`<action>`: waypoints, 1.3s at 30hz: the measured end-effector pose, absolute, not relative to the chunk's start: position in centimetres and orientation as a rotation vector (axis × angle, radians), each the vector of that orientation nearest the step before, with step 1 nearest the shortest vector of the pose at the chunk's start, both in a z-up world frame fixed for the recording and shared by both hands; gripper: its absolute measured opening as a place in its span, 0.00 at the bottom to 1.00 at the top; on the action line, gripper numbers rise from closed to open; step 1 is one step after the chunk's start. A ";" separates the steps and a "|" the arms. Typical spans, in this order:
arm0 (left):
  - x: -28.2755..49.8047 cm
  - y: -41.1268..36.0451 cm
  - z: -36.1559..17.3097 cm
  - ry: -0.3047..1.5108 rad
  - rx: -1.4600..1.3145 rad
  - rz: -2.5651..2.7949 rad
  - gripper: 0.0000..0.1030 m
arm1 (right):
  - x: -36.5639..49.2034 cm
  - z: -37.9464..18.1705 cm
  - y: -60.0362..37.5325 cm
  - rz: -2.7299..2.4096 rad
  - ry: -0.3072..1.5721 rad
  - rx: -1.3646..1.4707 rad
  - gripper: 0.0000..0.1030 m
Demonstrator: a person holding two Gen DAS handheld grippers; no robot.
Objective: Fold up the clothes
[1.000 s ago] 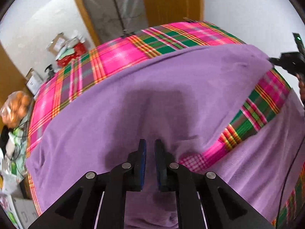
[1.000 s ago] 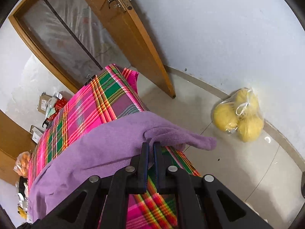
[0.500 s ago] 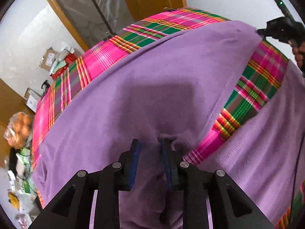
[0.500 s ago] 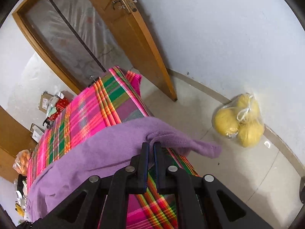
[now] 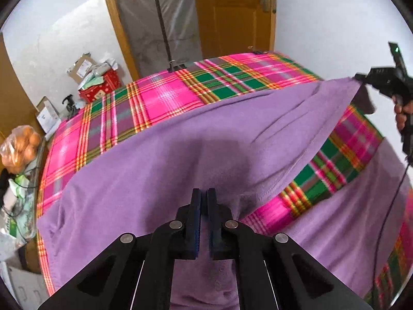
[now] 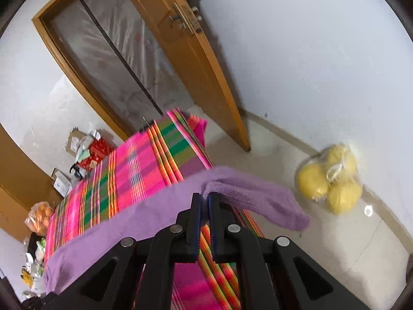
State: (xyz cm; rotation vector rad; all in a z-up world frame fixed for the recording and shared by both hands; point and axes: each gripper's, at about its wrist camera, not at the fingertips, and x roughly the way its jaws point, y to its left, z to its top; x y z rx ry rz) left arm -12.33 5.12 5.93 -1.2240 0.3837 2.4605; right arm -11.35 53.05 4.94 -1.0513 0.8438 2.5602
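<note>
Plaid-covered table (image 5: 165, 98) with purple fleece garment (image 5: 160, 165) spread over it, near edge lifted; left gripper (image 5: 204, 201) jaws pinched on its hem, right gripper (image 6: 204, 201) jaws clamped on its corner, sleeve end (image 6: 278, 206) dangling

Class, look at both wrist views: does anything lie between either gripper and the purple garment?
Nothing visible does. The left gripper and the right gripper are each shut on the purple garment, lifted over the plaid cloth.
</note>
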 end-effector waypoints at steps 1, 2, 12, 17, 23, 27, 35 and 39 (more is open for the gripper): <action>-12.1 5.0 5.8 0.379 -1.228 2.448 0.04 | -10.5 4.5 53.4 2.540 0.884 -1.067 0.06; -11.9 5.0 5.6 0.378 -1.237 2.440 0.04 | -9.7 3.9 53.7 2.520 0.922 -1.087 0.05; -11.4 4.8 4.7 0.362 -1.298 2.374 0.04 | -7.0 0.9 54.4 2.426 0.953 -1.266 0.04; -11.4 4.8 4.5 0.374 -1.306 2.364 0.04 | -6.8 1.5 54.0 2.454 0.852 -1.316 0.04; -11.9 4.6 4.1 0.325 -1.340 2.347 0.04 | -6.4 2.8 54.3 2.393 0.741 -1.201 0.05; -11.9 4.4 3.9 0.303 -1.359 2.325 0.04 | -6.7 3.6 53.8 2.474 0.750 -1.139 0.07; -12.0 3.2 4.0 0.177 -1.421 2.277 0.05 | -6.8 2.2 51.6 2.471 0.675 -1.247 0.07; -11.2 1.7 5.5 0.096 -1.404 2.304 0.15 | -5.1 3.9 48.8 2.585 0.583 -1.213 0.11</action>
